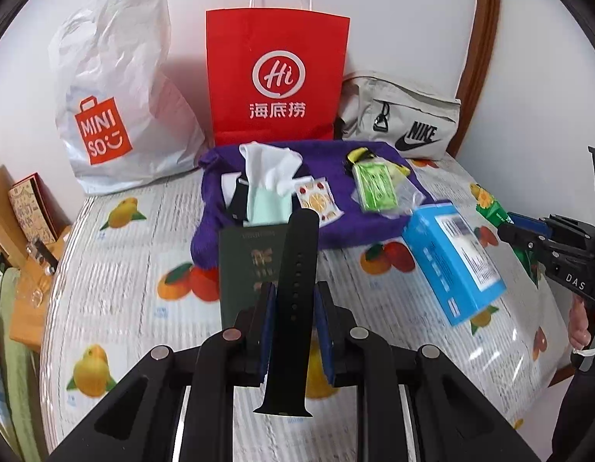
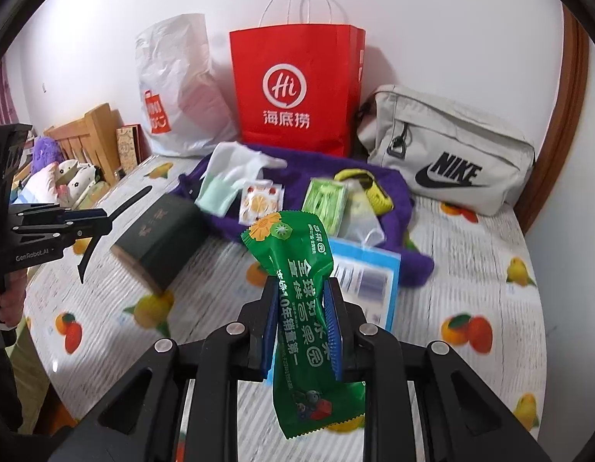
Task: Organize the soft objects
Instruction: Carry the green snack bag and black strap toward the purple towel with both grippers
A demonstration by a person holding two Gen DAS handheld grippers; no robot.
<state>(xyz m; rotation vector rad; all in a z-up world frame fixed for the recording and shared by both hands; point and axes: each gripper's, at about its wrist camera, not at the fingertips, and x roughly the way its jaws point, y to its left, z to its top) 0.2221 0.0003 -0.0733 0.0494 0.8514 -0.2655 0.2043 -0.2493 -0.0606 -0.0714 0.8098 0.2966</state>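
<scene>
Left gripper (image 1: 291,300) is clamped on a black watch strap (image 1: 295,269), pinched mid-length, both ends sticking out past the pads, held in the air above the bed (image 1: 116,300). Right gripper (image 2: 303,308) is clamped on a green snack packet (image 2: 297,269), also mid-length, top flopping forward, bottom hanging below the jaws, likewise off the bed.

Under and ahead of them: dark green booklet (image 1: 251,261) mid-bed, blue box (image 1: 455,261) toward the right edge. Behind those a purple cloth (image 1: 336,227) carries white-and-mint fabric (image 1: 266,181), a fruit-print sachet (image 1: 318,200), a light green packet (image 1: 376,188) and a yellow-black strap thing (image 1: 359,156). Along the head edge at the wall: white Miniso bag (image 1: 116,115), red paper bag (image 1: 278,77), grey Nike pouch (image 1: 405,119).

Risks, as a judgement: the strap is smooth and narrow, so it could slide out of the pads if tilted or swung. The packet is slippery film gripped on a crumpled waist; it may slip or get crushed. Both grippers loaded, so neither can hold a bag mouth open; the red bag could tip if nudged at the rim, and the Miniso bag looks slumped shut.

Hard to tell: which bag is the target; no bag interior shows. Booklet cover text is illegible. The clear plastic by the light green packet is vague. The right wrist view is blurred around the blue box and bedsheet. The left bedside clutter is cut off.
</scene>
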